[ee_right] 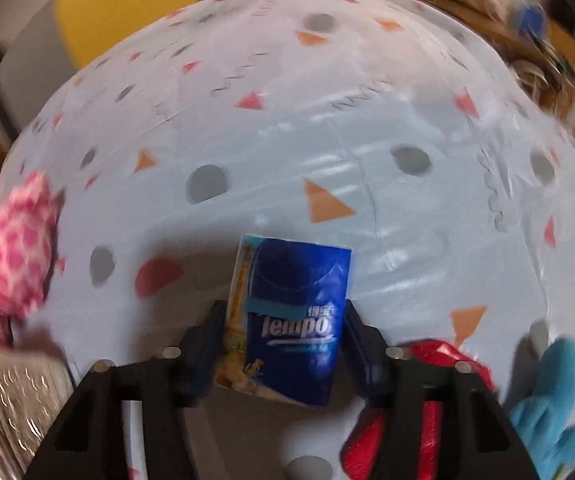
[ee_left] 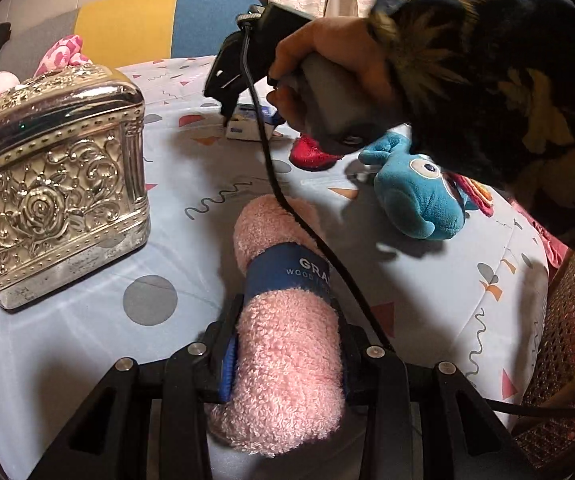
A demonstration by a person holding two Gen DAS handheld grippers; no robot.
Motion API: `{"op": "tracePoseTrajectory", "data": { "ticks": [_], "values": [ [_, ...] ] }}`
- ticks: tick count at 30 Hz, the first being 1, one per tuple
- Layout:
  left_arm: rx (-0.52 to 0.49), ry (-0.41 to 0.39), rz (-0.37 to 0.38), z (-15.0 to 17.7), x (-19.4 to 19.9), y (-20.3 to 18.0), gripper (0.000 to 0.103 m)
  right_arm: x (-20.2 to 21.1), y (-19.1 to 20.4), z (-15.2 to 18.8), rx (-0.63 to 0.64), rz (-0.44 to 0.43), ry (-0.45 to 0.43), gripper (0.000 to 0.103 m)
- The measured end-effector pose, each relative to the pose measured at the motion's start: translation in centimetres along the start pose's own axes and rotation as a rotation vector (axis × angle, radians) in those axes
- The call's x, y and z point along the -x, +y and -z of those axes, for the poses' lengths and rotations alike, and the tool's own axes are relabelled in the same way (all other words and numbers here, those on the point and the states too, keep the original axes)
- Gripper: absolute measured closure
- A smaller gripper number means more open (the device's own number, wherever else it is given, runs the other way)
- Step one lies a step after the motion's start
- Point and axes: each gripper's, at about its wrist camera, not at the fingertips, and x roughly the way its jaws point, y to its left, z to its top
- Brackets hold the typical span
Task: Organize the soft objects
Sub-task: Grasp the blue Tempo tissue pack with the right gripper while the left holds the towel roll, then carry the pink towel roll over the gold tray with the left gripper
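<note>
A: On the round table (ee_left: pixel 87 320) with the pale blue cloth of grey dots and orange triangles, where did the soft things lie?

B: Rolled pink terry towel with a navy paper band (ee_left: pixel 287 320) sat at the near edge, clamped between the fingers of the left gripper (ee_left: pixel 285 364), jaws narrow, pads pressing its sides. Blue plush toy with a large stitched eye (ee_left: pixel 419 196) lay toward the right edge, a red plush piece (ee_left: pixel 311 154) just beside it.

A: And the right gripper (ee_right: pixel 281 344)?

B: Held in a hand (ee_left: pixel 327 68) in a dark patterned sleeve, pointed steeply down. Blue Tempo tissue pack (ee_right: pixel 291 320) stood between its fingers, jaws part open; left finger touched the pack, but a firm grip could not be confirmed, view blurred.

A: Anything else?

B: Embossed silver metal box (ee_left: pixel 55 200) at the left edge; pink-and-white spotted plush (ee_right: pixel 7 252) beyond it.
</note>
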Motion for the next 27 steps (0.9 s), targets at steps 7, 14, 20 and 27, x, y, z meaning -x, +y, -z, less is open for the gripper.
{"op": "tracePoseTrajectory", "data": {
  "ticks": [7, 14, 20, 27],
  "values": [
    [0.008, 0.001, 0.004, 0.0, 0.2, 0.1, 0.067, 1.9, 3.0, 6.2, 0.268, -0.063, 0.123, 0.049],
    [0.018, 0.008, -0.014, 1.0, 2.1, 0.7, 0.069, 3.9, 1.6, 12.5, 0.312, -0.088, 0.152, 0.048],
    [0.041, 0.034, -0.055, 2.3, 4.6, 1.0, 0.07, 5.0, 1.2, 16.1, 0.334, -0.082, 0.078, 0.048],
    [0.031, 0.034, -0.105, 2.9, 7.2, 0.3, 0.07, 5.7, 0.4, 19.2, 0.366, -0.083, -0.006, 0.048]
  ]
}}
